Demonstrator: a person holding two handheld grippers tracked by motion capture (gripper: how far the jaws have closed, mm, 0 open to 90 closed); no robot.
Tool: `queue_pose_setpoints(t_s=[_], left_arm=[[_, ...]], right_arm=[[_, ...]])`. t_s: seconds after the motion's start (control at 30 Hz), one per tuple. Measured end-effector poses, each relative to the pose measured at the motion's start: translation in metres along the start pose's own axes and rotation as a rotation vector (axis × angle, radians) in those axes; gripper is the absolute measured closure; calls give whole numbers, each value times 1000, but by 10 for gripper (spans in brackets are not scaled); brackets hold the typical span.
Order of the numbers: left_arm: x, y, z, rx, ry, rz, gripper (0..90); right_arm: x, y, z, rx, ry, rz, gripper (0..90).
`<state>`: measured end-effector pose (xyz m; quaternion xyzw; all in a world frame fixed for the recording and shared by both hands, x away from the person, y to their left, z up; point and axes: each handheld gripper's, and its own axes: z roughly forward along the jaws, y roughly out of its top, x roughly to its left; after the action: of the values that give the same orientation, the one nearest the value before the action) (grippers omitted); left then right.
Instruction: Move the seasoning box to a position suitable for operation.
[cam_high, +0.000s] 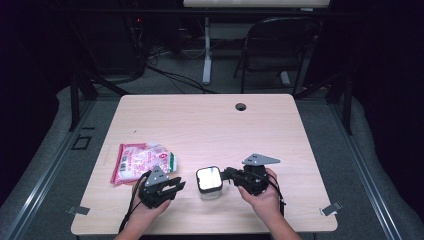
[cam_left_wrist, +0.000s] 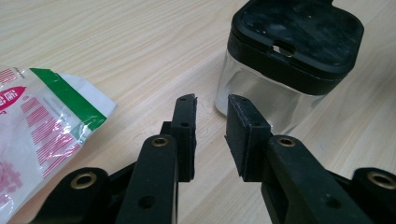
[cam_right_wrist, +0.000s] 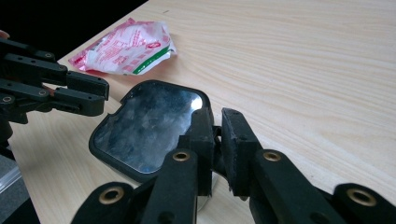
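High view looks down on the table (cam_high: 210, 120); both gripper views share the jar (cam_left_wrist: 285, 60).

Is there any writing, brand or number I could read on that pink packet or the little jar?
Pink and white packet: red print and a round red mark beside a green stripe, all too small and blurred to read.
Clear jar: no label or writing on its glass.
Black lid of the jar: glossy, no words or numbers.
Table: no signs or markings.
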<state>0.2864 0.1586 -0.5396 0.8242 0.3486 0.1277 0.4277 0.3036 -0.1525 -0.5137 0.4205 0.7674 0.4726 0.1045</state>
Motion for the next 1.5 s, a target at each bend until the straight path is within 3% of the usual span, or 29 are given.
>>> queue_pose_setpoints(t_s=[0.27,0.5,0.77,1.13,1.5], left_arm=[[-4,-1,-1,8,-6,12,780],[-11,3,3,11,-71,23,826],[-22,8,7,24,-106,50,899],[-27,9,11,27,-132,76,900],[-27,13,7,7,-153,68,900]], right_arm=[[4,0,2,12,5,-19,856],[3,-2,2,0,12,-8,862],[3,-4,1,-8,14,12,863],[9,-6,0,-3,9,12,862],[9,-7,-1,-3,11,21,861]])
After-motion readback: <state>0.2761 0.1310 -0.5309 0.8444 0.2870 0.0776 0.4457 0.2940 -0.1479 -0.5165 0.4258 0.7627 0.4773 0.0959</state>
